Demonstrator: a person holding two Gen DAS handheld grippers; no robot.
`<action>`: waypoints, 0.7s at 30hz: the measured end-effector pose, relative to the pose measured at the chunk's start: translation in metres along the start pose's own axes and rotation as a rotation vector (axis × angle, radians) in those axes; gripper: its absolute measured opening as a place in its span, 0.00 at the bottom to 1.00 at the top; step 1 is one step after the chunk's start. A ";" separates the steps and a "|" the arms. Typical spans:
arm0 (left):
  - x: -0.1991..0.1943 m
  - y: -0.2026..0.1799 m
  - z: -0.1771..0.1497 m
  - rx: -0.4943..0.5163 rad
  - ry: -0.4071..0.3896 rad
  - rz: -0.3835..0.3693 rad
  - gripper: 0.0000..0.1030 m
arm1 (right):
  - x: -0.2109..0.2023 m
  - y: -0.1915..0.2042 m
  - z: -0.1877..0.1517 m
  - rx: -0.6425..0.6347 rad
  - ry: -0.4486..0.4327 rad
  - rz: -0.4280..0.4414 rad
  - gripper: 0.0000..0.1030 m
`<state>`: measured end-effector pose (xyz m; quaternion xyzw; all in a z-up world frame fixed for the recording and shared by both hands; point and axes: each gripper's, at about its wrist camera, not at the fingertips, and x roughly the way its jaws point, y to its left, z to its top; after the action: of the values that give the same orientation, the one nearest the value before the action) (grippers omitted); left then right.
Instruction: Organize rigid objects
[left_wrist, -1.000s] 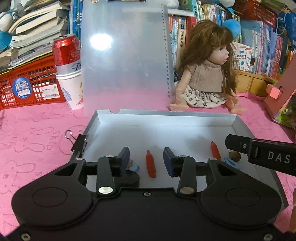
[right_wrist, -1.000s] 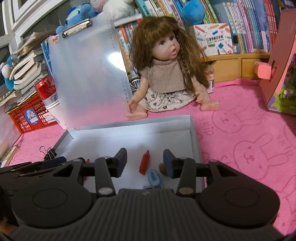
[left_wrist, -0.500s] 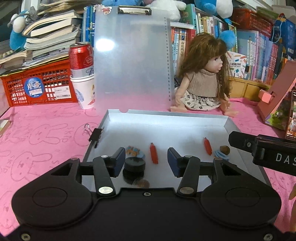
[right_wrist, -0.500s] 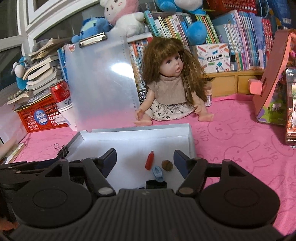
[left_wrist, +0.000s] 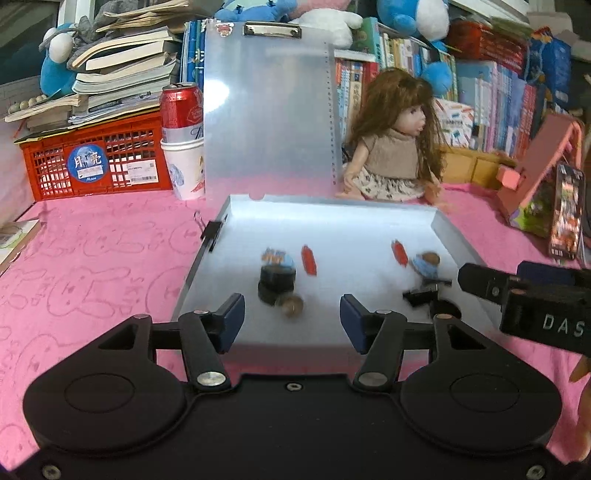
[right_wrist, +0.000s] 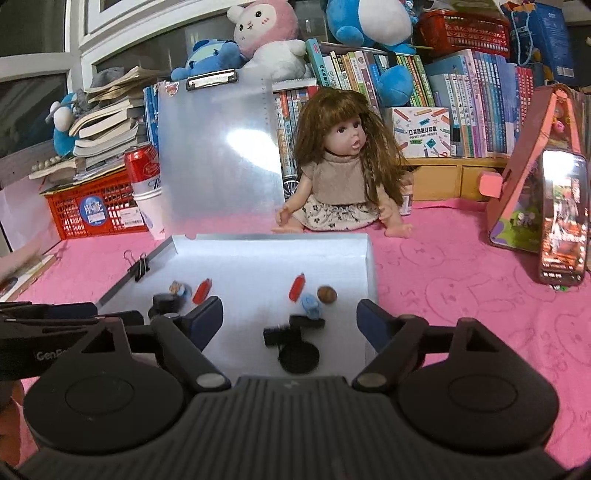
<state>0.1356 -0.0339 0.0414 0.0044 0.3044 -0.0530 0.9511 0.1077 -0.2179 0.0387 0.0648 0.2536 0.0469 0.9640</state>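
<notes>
A shallow white tray (left_wrist: 332, 203) lies on the pink cloth. On its left side lie a red piece (left_wrist: 308, 258), a black round cap (left_wrist: 277, 282) and a brown nut (left_wrist: 291, 304). On its right side lie a second red piece (right_wrist: 297, 287), a blue piece (right_wrist: 311, 305), another nut (right_wrist: 327, 294), a black clip (right_wrist: 280, 332) and a black lid (right_wrist: 298, 356). My left gripper (left_wrist: 291, 319) hovers at the tray's near edge, its jaws opening, gripping nothing. My right gripper (right_wrist: 290, 317) hangs over the near right part, its jaws also opening and empty.
A translucent clipboard (left_wrist: 266, 110) stands behind the tray, with a doll (right_wrist: 343, 177) to its right. A red can on a paper cup (left_wrist: 183, 140) and a red basket (left_wrist: 92, 162) are back left. A binder clip (right_wrist: 138, 266) grips the tray's left rim. A pink toy house (right_wrist: 532, 173) and a phone (right_wrist: 563, 218) stand right.
Both grippers have drawn back from the tray and their jaws have widened. More of the tray's near part shows now, with the black cap, nut, clip and lid lying on it.
</notes>
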 end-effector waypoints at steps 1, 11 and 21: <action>-0.002 0.000 -0.005 0.005 0.000 0.002 0.54 | -0.002 0.000 -0.003 -0.002 0.000 0.000 0.85; -0.015 0.004 -0.040 -0.005 0.028 0.018 0.54 | -0.016 0.007 -0.032 -0.066 0.027 0.010 0.89; -0.012 0.006 -0.059 -0.020 0.079 0.048 0.55 | -0.015 0.015 -0.056 -0.107 0.073 -0.007 0.93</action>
<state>0.0927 -0.0247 0.0000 0.0043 0.3419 -0.0266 0.9394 0.0662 -0.1998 0.0001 0.0104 0.2857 0.0595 0.9564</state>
